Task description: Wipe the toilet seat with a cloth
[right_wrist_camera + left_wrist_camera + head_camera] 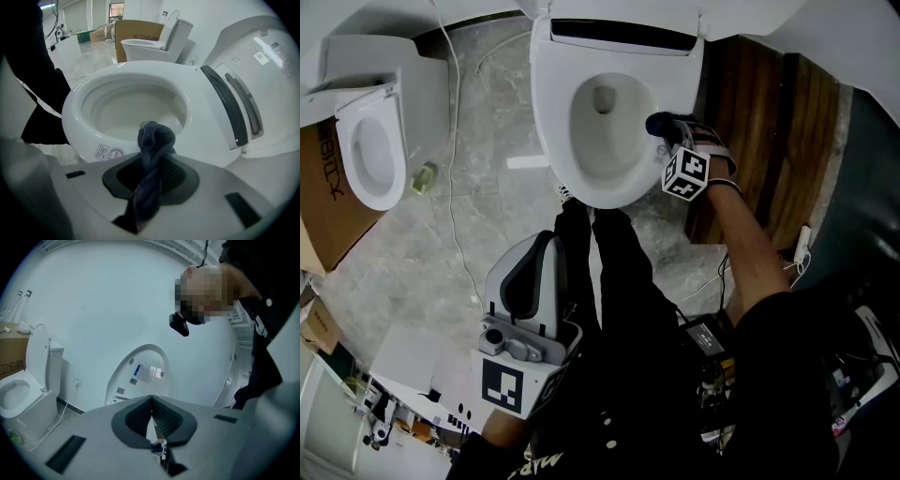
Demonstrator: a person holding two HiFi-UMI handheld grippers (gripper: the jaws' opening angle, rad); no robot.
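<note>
A white toilet stands ahead with its lid up; its seat (551, 122) (206, 136) rings the bowl. My right gripper (664, 127) (152, 159) is shut on a dark blue-grey cloth (660, 123) (153, 140), whose bunched end hangs at the seat's right rim. Whether the cloth touches the seat I cannot tell. My left gripper (536, 272) (151, 416) is held low near the person's legs, well away from the seat, jaws shut with nothing between them; it points up toward the raised lid (140, 371).
A second white toilet (370, 150) (150, 44) stands to the left beside a cardboard box (323, 202). A white cable (455, 141) trails across the grey marble floor. Dark wooden panelling (769, 122) lies right of the bowl. The person's dark trouser legs (609, 281) stand before the bowl.
</note>
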